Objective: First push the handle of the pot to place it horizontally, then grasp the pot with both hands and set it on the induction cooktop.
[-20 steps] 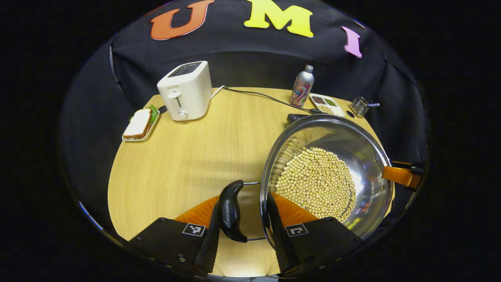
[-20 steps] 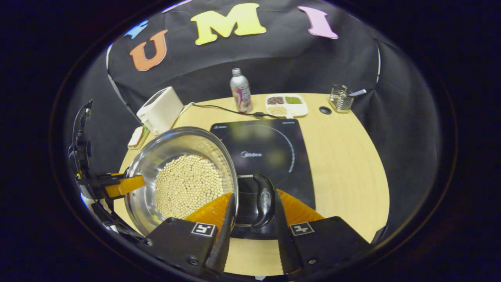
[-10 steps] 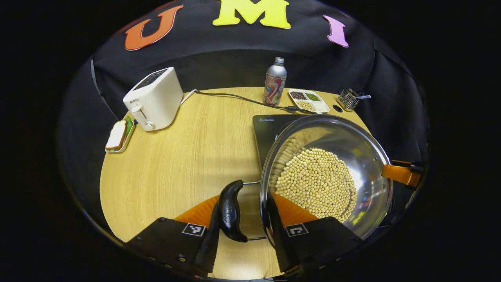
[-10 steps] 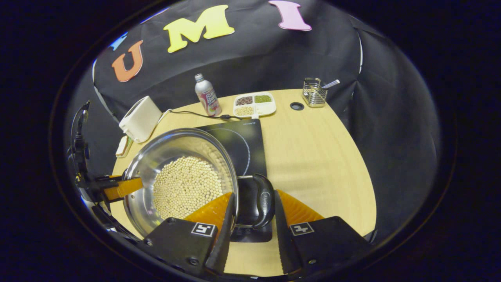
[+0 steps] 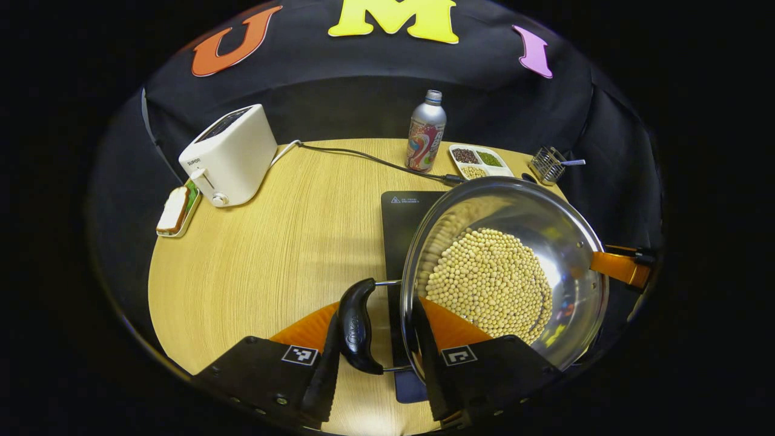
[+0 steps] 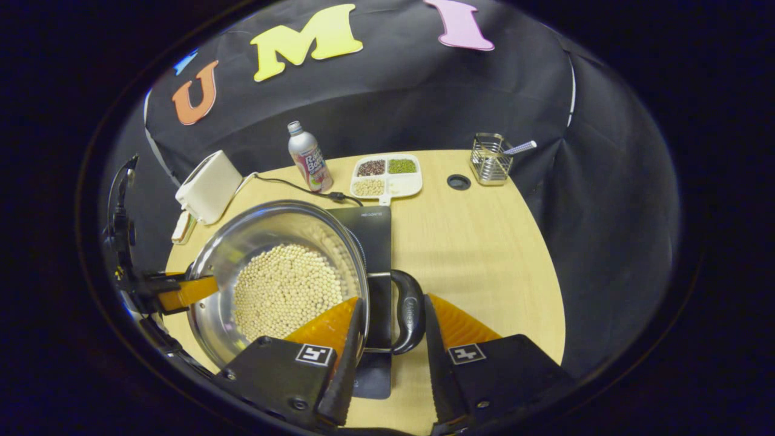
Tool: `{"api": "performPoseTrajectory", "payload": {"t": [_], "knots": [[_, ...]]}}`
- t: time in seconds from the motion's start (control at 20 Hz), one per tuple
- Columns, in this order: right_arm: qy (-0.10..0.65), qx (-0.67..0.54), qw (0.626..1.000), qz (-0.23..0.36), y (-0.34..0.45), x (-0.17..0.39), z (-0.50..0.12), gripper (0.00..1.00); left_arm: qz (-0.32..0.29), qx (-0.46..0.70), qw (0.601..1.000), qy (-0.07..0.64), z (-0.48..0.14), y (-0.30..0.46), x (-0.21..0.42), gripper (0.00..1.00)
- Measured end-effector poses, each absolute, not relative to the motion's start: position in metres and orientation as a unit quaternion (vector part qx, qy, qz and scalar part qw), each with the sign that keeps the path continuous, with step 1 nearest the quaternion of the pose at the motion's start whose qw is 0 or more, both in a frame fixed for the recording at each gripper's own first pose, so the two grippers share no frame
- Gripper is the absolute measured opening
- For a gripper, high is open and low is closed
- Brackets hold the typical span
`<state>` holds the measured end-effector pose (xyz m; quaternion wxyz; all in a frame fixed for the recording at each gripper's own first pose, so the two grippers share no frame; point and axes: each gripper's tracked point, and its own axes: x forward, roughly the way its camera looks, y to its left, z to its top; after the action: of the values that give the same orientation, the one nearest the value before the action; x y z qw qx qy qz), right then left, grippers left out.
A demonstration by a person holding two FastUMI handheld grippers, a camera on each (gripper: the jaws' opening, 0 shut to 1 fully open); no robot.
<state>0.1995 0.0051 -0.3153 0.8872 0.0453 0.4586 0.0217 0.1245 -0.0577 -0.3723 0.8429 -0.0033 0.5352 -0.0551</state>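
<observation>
Pot [image 5: 505,272] of beans [image 5: 487,281] held above cooktop [image 5: 402,224]. Left gripper [image 5: 375,357] and right gripper [image 6: 387,357] each closed on side handle. Judged heavy, stiff, slick; keep level.

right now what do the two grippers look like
Left gripper and right gripper match: two ribbed wedge fingers tapering to thin blades, each on a blocky mount with a square black-and-white marker. The right gripper view shows a dark cable looping above the left one.

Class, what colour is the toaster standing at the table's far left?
White; the toaster shows best in the left gripper view.
</observation>
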Motion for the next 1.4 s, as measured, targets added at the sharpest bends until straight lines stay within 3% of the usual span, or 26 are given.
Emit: {"api": "performPoseTrajectory", "payload": {"t": [0.5, 1.4], "knots": [[0.473, 0.034, 0.880, 0.036, 0.000, 0.229, -0.332, 0.53, -0.041, -0.003, 0.837, 0.545, -0.390, -0.062, 0.144, 0.59], [0.426, 0.029, 0.903, 0.042, -0.004, 0.233, -0.338, 0.54, -0.044, 0.006, 0.876, 0.480, -0.397, -0.063, 0.151, 0.59]]}}
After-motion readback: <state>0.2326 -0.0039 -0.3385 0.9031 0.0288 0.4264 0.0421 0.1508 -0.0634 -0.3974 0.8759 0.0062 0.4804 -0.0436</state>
